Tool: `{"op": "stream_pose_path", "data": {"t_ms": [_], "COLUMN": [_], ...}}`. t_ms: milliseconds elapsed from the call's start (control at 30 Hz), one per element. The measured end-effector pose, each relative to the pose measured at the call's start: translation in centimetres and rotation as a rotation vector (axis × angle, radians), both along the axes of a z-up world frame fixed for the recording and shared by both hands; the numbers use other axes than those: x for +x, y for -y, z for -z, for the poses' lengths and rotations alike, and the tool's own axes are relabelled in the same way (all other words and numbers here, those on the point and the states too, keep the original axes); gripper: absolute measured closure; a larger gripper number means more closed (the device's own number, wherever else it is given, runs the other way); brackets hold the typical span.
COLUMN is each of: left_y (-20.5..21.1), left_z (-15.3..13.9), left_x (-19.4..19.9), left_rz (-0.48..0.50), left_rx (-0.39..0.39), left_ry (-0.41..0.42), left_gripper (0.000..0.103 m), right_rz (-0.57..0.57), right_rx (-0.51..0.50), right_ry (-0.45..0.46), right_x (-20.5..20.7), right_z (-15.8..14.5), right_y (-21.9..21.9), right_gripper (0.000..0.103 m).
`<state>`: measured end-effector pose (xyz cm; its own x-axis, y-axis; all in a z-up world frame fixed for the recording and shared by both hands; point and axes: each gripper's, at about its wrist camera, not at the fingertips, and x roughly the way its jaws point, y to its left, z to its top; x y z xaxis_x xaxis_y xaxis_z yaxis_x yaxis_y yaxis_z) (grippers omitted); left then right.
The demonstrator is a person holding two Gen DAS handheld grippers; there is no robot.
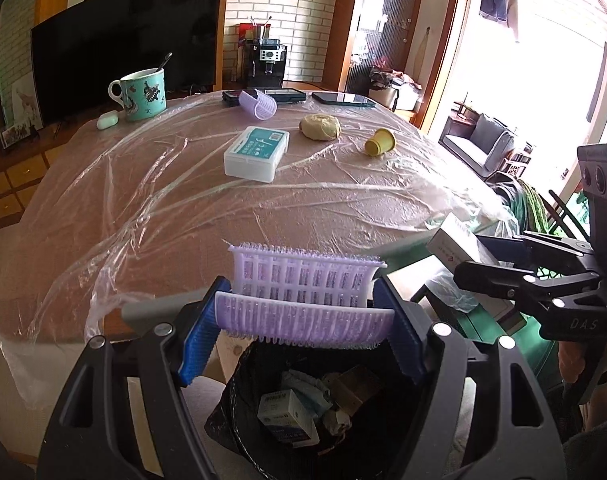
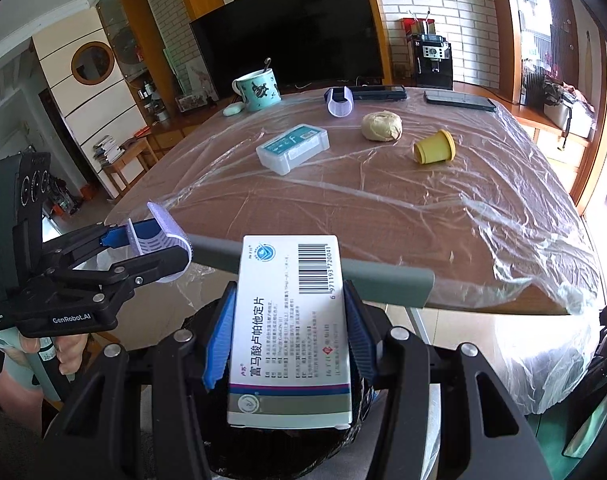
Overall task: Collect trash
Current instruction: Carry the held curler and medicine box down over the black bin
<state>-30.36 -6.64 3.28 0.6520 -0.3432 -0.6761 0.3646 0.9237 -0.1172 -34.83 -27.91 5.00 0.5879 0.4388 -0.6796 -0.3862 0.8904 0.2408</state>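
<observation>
A living-room table (image 2: 443, 216) draped in clear plastic film fills both views, a television and coffee machine behind it. Low in the left wrist frame, the left gripper (image 1: 303, 320) is clamped on a lilac hair roller (image 1: 307, 292), ribbed and bristled, held directly above the black-lined trash bin (image 1: 239, 396) at bottom centre, apparently ready to drop. Centre-bottom of the right wrist frame, the right gripper (image 2: 287, 340) pinches a white medicine box (image 2: 289, 332) with barcode and blue-red stripe, also over the bin's dark liner. Farther up the table lie a yellow cup (image 2: 434, 147), a bun (image 2: 381, 125), a plastic case (image 2: 292, 148), a second roller (image 2: 339, 106) and a mug (image 2: 257, 90).
</observation>
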Motion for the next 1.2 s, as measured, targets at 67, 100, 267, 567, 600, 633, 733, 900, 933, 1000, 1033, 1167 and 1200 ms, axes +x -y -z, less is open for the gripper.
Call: {"op": "stream_pose_path", "data": {"t_ms": [67, 100, 267, 567, 600, 633, 733, 900, 933, 1000, 1033, 1167, 1200], "left_y": [0.1, 0.1, 0.2, 0.2, 0.2, 0.2, 0.3, 0.4, 0.4, 0.5, 0.6, 0.8, 0.8], "left_z": [0.1, 0.2, 0.6, 1.3, 1.4, 1.6, 1.9, 2.6, 2.8, 3.1, 3.2, 3.9, 4.0], "left_x": [-0.4, -0.6, -1.5, -2.5, -2.6, -2.6, -2.8, -3.0, -3.0, -3.0, -3.1, -3.2, -3.2], "left_rz": [0.009, 0.013, 0.033, 0.057, 0.059, 0.061, 0.065, 0.076, 0.079, 0.083, 0.086, 0.095, 0.097], "left_rx": [0.008, 0.01, 0.025, 0.037, 0.039, 0.041, 0.047, 0.064, 0.067, 0.073, 0.076, 0.089, 0.092], "left_ry": [-0.003, -0.006, -0.014, -0.038, -0.042, -0.046, -0.057, -0.074, -0.078, -0.087, -0.091, -0.107, -0.11], "left_gripper": [0.029, 0.029, 0.029, 0.029, 0.029, 0.029, 0.029, 0.029, 0.029, 0.029, 0.029, 0.029, 0.029], "right_rz": [-0.003, -0.006, -0.028, -0.048, -0.051, -0.053, -0.059, -0.066, -0.066, -0.07, -0.071, -0.076, -0.078], "right_rx": [0.0, -0.002, -0.008, -0.006, -0.007, -0.011, -0.02, -0.043, -0.047, -0.051, -0.054, -0.066, -0.067], "right_ry": [-0.004, -0.006, -0.018, -0.036, -0.039, -0.041, -0.049, -0.054, -0.055, -0.061, -0.063, -0.076, -0.078], "right_x": [-0.3, -0.5, -1.2, -1.8, -2.0, -2.0, -2.0, -2.2, -2.2, -2.1, -2.2, -2.1, -2.1], "right_z": [0.1, 0.2, 0.7, 1.3, 1.4, 1.6, 2.0, 2.4, 2.5, 2.8, 2.8, 3.4, 3.5], "right_y": [0.0, 0.0, 0.0, -0.1, -0.1, -0.2, -0.4, -0.7, -0.8, -0.9, -1.0, -1.2, -1.2], "right_gripper": [0.053, 0.053, 0.053, 0.053, 0.053, 0.053, 0.053, 0.053, 0.053, 0.053, 0.053, 0.053, 0.053]}}
